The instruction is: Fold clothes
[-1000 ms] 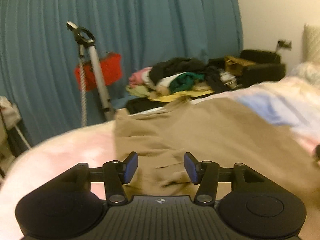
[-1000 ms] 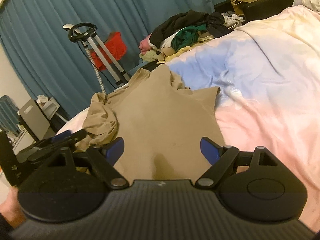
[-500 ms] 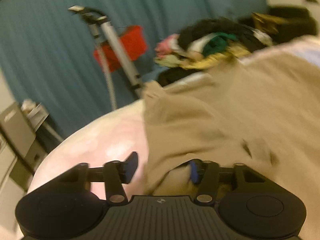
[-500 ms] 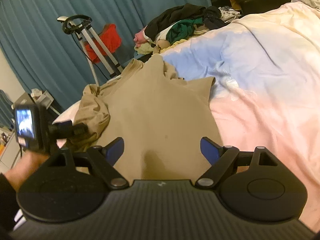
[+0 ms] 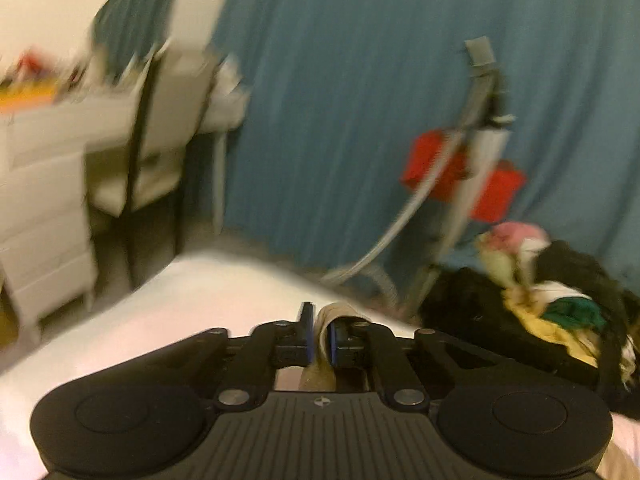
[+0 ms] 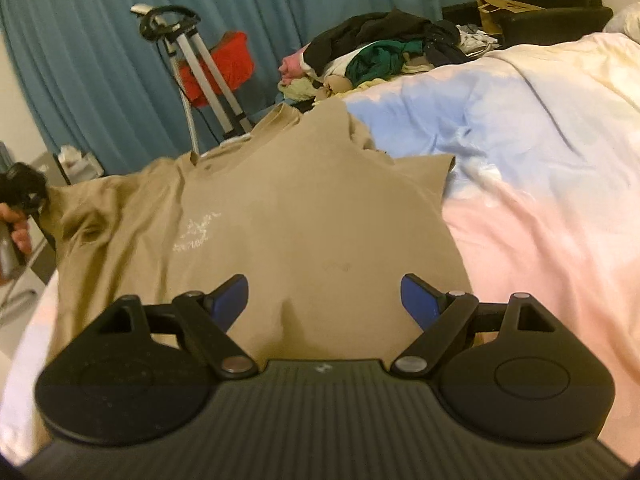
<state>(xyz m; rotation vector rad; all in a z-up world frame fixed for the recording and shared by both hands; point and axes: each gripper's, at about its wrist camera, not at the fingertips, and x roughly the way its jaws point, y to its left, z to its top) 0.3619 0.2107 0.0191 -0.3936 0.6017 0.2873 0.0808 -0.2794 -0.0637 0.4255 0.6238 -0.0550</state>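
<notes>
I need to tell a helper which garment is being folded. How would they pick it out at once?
Look at the pastel pink-and-blue bed. Spread flat near its corner lies the tan T-shirt, one sleeve pinched in the left tongs. Unlike the heaped clothes pile behind, it is plain tan with a small white chest logo.

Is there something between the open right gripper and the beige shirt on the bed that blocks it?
Nothing visible does. The right gripper hangs open directly over the beige shirt, with only bare fabric between its fingers. The left gripper already pinches the shirt's far left edge.
</notes>
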